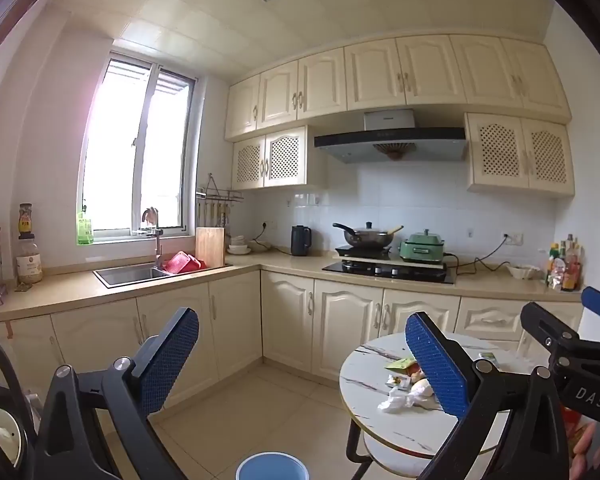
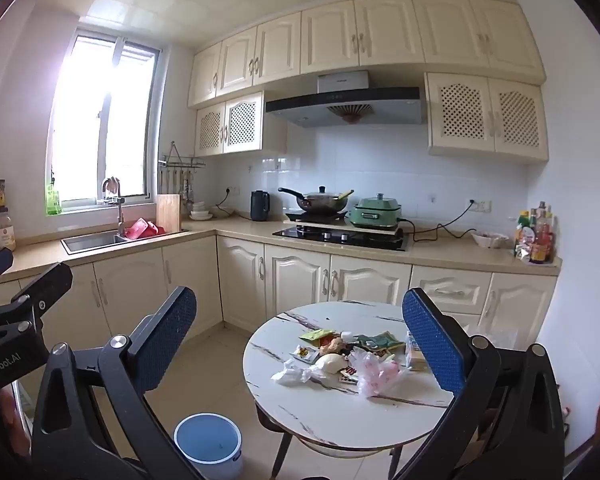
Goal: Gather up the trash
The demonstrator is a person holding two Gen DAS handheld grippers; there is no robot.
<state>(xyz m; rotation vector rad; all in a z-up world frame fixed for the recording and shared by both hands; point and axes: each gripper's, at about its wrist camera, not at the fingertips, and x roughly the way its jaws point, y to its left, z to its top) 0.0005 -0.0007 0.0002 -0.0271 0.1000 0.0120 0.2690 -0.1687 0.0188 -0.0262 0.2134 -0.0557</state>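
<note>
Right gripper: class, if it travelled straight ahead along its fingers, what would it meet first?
Probably the lower cabinet doors below the stove. The right gripper seems aimed above the table, though depth is unclear.

A heap of trash (image 2: 346,354) lay on the round marble-patterned table (image 2: 340,412): crumpled white plastic, a pinkish bag, green and yellow wrappers. A blue-lined white bin (image 2: 209,445) stood open on the floor, just beside the table.

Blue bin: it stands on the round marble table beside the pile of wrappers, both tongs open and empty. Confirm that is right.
Not quite. The blue bin stands on the floor beside the round marble table, as the right wrist view shows. The wrappers do lie on the table, and the left tongs and right tongs are open and empty.
</note>
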